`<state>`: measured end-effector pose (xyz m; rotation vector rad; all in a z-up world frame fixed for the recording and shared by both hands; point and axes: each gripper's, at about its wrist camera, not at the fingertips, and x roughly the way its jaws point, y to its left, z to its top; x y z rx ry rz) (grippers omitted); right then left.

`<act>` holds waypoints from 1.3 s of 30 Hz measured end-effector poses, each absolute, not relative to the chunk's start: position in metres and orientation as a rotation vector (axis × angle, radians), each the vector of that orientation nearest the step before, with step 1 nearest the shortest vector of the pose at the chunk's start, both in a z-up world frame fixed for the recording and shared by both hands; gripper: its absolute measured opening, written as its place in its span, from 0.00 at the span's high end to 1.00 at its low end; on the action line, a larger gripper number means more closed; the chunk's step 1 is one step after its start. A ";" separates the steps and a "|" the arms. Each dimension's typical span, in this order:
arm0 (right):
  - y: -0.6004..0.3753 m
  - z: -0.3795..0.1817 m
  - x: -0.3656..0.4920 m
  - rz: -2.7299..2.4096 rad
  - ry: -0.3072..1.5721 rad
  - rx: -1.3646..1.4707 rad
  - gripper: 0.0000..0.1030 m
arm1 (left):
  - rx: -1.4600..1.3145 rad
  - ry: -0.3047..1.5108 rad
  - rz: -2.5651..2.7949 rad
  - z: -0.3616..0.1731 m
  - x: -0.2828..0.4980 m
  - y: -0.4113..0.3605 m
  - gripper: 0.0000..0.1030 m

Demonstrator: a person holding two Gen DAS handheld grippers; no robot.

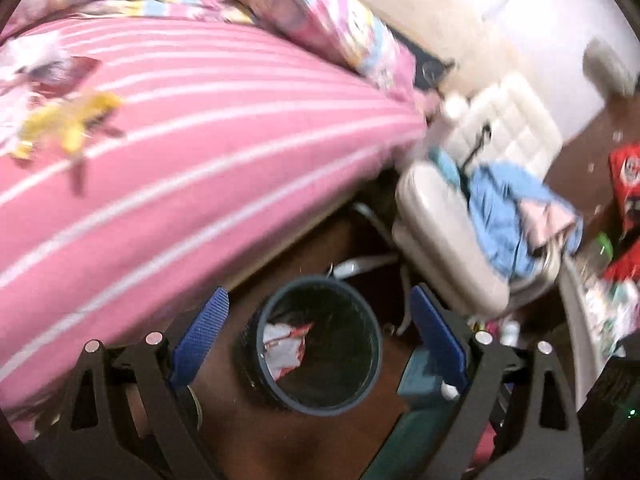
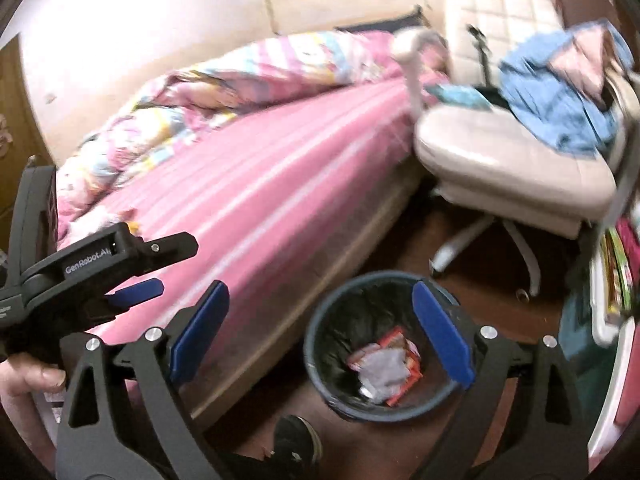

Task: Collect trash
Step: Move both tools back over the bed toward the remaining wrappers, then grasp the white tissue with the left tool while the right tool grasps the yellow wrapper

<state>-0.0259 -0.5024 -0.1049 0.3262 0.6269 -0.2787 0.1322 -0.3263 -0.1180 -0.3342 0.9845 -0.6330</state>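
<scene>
Both grippers, the left gripper (image 1: 320,320) and right gripper (image 2: 320,324), hang spread and empty above the bin (image 2: 316,344), because the wrappers (image 2: 384,368) already lie inside it beside the bed (image 2: 260,184).

Wrappers (image 1: 68,120) on striped bed (image 1: 224,152)

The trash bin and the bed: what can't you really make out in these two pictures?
- Trash bin, right wrist view: a blue finger covers part of its rim; the wrappers inside are too blurred to read.
- Yellow thing on the bed, left wrist view: motion blur hides what it is.
- Red packet, left wrist view: cut off by the edge.
</scene>
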 end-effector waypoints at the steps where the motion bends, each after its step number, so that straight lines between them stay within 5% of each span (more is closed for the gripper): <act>1: -0.496 -0.099 -0.025 -0.266 0.620 0.321 0.10 | -0.359 0.972 -0.625 -0.110 0.134 -0.312 0.13; 16: -0.353 -0.031 0.076 0.068 0.562 0.239 0.08 | -0.439 0.777 -0.407 -0.064 0.142 -0.129 0.13; 39: -0.296 -0.161 0.249 0.153 0.864 0.338 0.08 | -0.435 0.905 -0.300 -0.155 0.256 -0.025 0.14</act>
